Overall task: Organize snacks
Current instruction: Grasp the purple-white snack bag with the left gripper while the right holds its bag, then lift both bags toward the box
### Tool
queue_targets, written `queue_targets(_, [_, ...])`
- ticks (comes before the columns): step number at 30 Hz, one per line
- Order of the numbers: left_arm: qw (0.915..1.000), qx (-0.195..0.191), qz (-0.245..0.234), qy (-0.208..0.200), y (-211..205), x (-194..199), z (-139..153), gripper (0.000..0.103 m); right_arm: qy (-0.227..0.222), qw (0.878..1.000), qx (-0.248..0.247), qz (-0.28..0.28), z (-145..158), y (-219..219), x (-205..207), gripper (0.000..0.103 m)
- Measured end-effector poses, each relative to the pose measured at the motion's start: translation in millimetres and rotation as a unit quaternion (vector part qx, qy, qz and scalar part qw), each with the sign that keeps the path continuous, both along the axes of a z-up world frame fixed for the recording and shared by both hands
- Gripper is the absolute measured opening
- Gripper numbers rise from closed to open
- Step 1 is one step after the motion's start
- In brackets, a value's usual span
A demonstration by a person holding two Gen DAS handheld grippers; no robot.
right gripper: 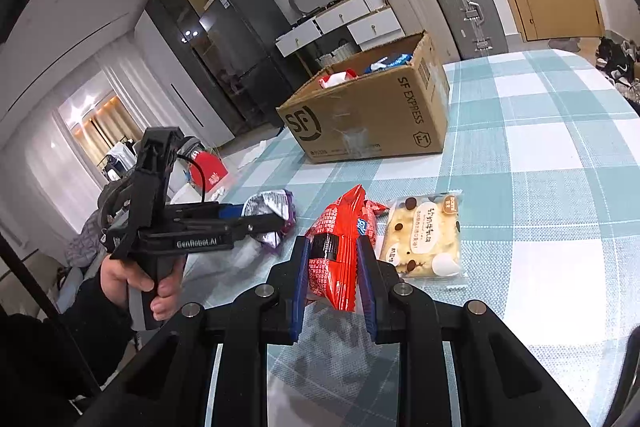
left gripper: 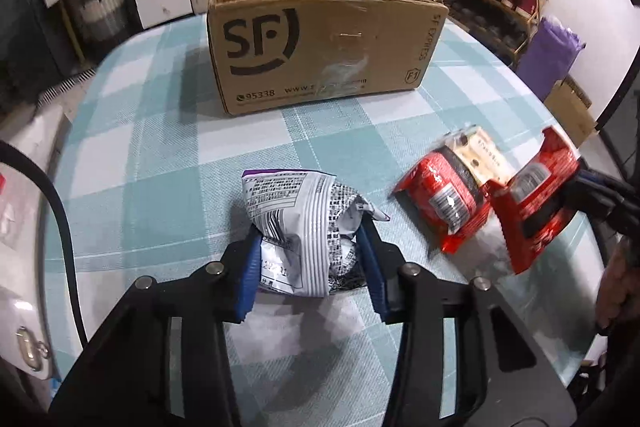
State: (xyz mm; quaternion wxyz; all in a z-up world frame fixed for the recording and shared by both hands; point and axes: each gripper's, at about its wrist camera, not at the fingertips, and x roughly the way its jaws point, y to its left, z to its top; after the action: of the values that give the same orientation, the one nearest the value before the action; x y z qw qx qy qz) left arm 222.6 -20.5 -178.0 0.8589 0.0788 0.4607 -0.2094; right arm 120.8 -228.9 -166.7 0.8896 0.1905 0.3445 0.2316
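While some snacks already sit in the cardboard box (left gripper: 320, 51), left tongs (left gripper: 308, 247) clamp the silver packet (left gripper: 304, 223), right tongs (right gripper: 334, 267) the red packet (right gripper: 340, 247) — one cream pastry pack (right gripper: 424, 243) lies before the box on the surface (right gripper: 540, 155).

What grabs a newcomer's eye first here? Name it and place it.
The SF cardboard box stands at the far side of the checked table, snacks already inside. Nearer, the left gripper pinches a silver-and-purple snack bag, and the right gripper clamps a red packet beside a cream pastry pack.
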Motion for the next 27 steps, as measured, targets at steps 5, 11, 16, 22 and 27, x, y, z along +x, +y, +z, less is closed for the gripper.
queue_targets(5, [0.9999, -0.014, 0.008, -0.005, 3.6, -14.2, 10.0, 0.041, -0.004, 1.000, 0.003, -0.004, 3.4, -1.1, -5.6, 0.023])
queue_targets(11, [0.9994, -0.026, 0.008, -0.021, 8.0, -37.1, 27.7, 0.041, -0.017, 1.000, 0.004, -0.010, 14.3, -3.3, -15.0, 0.023])
queue_targets(16, [0.9978, -0.042, 0.015, -0.048, 12.0, -61.4, 49.2, 0.041, -0.032, 0.999, 0.002, -0.006, 27.2, 3.0, -22.4, 0.023])
queue_targets(22, [0.9963, -0.056, 0.008, -0.065, 12.0, -85.9, 72.1, 0.041, -0.049, 0.999, 0.006, -0.002, 45.8, 7.2, -30.4, 0.023])
queue_targets(27, [0.9953, -0.052, -0.007, -0.081, 7.4, -101.3, 94.3, 0.041, -0.058, 0.998, 0.014, -0.004, 63.2, 8.4, -35.0, 0.023])
